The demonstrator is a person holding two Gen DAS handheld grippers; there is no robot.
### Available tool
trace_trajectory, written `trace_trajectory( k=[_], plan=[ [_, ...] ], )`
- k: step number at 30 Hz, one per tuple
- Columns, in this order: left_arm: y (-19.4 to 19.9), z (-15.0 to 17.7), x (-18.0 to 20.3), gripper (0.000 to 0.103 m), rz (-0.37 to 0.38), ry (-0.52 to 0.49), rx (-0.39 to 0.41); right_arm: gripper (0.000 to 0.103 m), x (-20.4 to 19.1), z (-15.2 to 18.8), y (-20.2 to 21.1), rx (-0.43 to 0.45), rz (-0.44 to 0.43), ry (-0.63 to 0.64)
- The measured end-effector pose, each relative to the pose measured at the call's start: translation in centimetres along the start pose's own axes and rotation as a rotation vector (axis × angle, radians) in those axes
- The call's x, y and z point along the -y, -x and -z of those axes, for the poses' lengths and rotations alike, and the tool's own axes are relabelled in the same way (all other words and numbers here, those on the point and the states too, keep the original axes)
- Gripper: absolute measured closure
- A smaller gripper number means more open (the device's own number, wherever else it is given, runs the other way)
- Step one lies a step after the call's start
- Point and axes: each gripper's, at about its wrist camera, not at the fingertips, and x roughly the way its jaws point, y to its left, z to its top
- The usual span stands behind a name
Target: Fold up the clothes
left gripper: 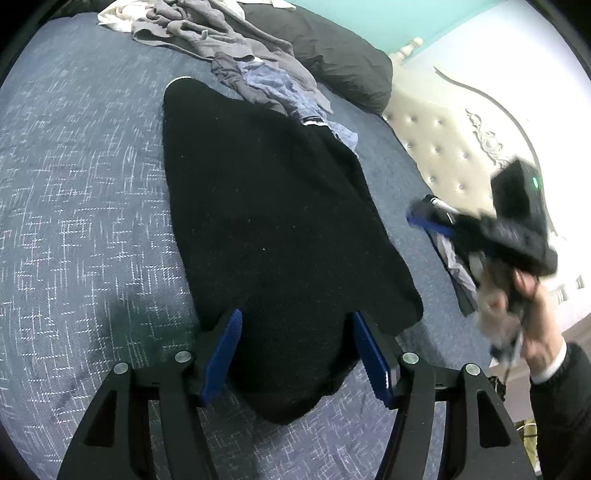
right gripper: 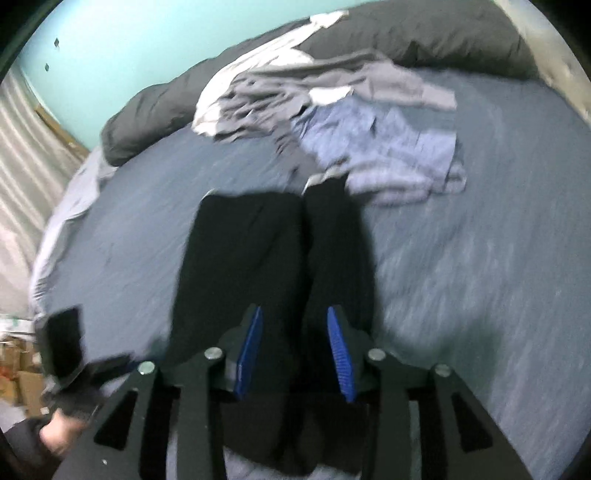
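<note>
Left gripper: jaws wide, nothing pinched, over near end of black garment
Right gripper: jaws partly apart, empty, blurred
Clutter: grey clothes pile, blue checked piece touching garment's far end
Garment: flat, folded lengthwise on blue bedspread

Dim, cool indoor light; strong fisheye bending with black corners. Left wrist view mostly sharp, right wrist view smeared by motion blur.

A bed with a blue patterned cover, dark pillows, a cream tufted headboard, a turquoise wall.
</note>
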Motion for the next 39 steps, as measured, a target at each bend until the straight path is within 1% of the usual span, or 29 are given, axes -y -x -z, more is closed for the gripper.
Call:
trace_trajectory(
  k=[1, 3, 5, 8, 11, 12, 15, 20, 22, 26, 28, 31, 35, 36, 37, 38, 39],
  plan=[
    [0.0, 0.0, 0.0, 0.037, -0.001, 0.006, -0.001, 0.054, 0.2, 0.8, 0.0, -0.021, -0.004, -0.018],
    [0.3, 0.2, -0.1, 0.037, -0.006, 0.012, -0.003, 0.053, 0.4, 2.2, -0.1, -0.049, 0.003, -0.044],
    [0.4, 0.3, 0.0, 0.037, -0.015, 0.012, -0.006, 0.053, 0.8, 4.0, -0.1, -0.067, -0.012, -0.073],
    [0.4, 0.4, 0.1, 0.037, -0.026, 0.012, -0.008, 0.053, 2.0, 6.2, -0.1, -0.076, -0.004, -0.125],
    [0.4, 0.4, 0.2, 0.037, -0.033, 0.013, -0.008, 0.051, 3.0, 7.5, -0.3, -0.088, 0.007, -0.173],
    [0.4, 0.4, 0.2, 0.037, -0.035, 0.013, -0.008, 0.051, 3.3, 7.8, -0.4, -0.090, -0.004, -0.188],
    [0.4, 0.4, 0.2, 0.037, -0.040, 0.015, -0.009, 0.051, 3.9, 8.2, -0.6, -0.099, -0.102, -0.246],
    [0.5, 0.4, 0.2, 0.037, -0.044, 0.017, -0.010, 0.051, 3.7, 8.2, -0.9, -0.111, -0.152, -0.252],
    [0.5, 0.5, 0.2, 0.037, -0.042, 0.019, -0.009, 0.051, 3.8, 8.2, -0.6, -0.102, -0.166, -0.266],
    [0.4, 0.5, 0.2, 0.037, -0.041, 0.019, -0.008, 0.051, 4.7, 8.6, -0.3, -0.076, -0.226, -0.337],
    [0.4, 0.5, 0.2, 0.037, -0.042, 0.018, -0.008, 0.051, 4.7, 8.5, -0.1, -0.066, -0.248, -0.351],
    [0.4, 0.5, 0.2, 0.037, -0.044, 0.018, -0.008, 0.051, 3.7, 8.1, 0.0, -0.050, -0.249, -0.317],
    [0.4, 0.5, 0.3, 0.037, -0.048, 0.017, -0.008, 0.051, 2.1, 7.5, -1.5, -0.085, -0.173, -0.250],
    [0.4, 0.4, 0.3, 0.037, -0.050, 0.017, -0.009, 0.057, 1.7, 7.4, -1.8, -0.092, -0.153, -0.235],
    [0.4, 0.4, 0.3, 0.037, -0.051, 0.017, -0.009, 0.069, 1.4, 7.4, -2.1, -0.095, -0.139, -0.225],
    [0.4, 0.4, 0.4, 0.037, -0.051, 0.016, -0.007, 0.074, 1.4, 7.3, -2.1, -0.090, -0.136, -0.222],
    [0.5, 0.4, 0.4, 0.037, -0.052, 0.014, -0.006, 0.082, 1.2, 7.3, -2.0, -0.081, -0.135, -0.219]
  ],
)
